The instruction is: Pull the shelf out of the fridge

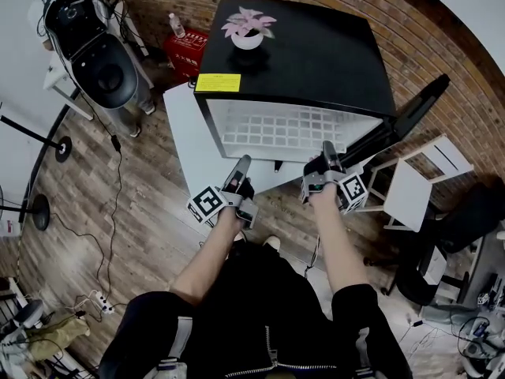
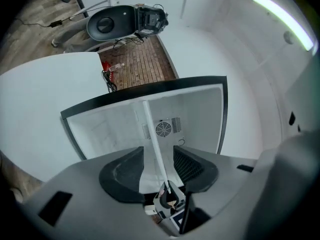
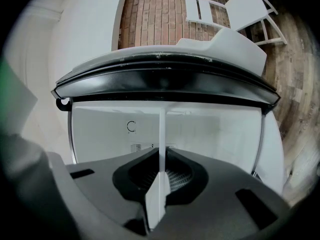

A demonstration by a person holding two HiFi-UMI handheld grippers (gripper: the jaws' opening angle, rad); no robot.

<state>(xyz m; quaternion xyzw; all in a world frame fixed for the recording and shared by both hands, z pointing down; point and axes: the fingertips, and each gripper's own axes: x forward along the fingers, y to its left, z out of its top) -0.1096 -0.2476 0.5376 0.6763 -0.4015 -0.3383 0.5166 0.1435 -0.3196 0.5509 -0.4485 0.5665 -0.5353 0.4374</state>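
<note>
Left of centre in the head view, the left gripper [image 1: 241,164] holds its jaws wide apart, and the front edge of the white wire shelf [image 1: 292,131] runs loose between them. The shelf sits in the open black fridge [image 1: 316,54] at upper centre. Right of centre, the right gripper [image 1: 330,150] is pinched on that same edge.

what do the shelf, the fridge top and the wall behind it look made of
The shelf looks like white coated wire, probably metal: a thin open grid. The fridge top is smooth black with a slight sheen, plastic or painted metal, hard to tell which. The wall is bare reddish brick with visible mortar lines.
</note>
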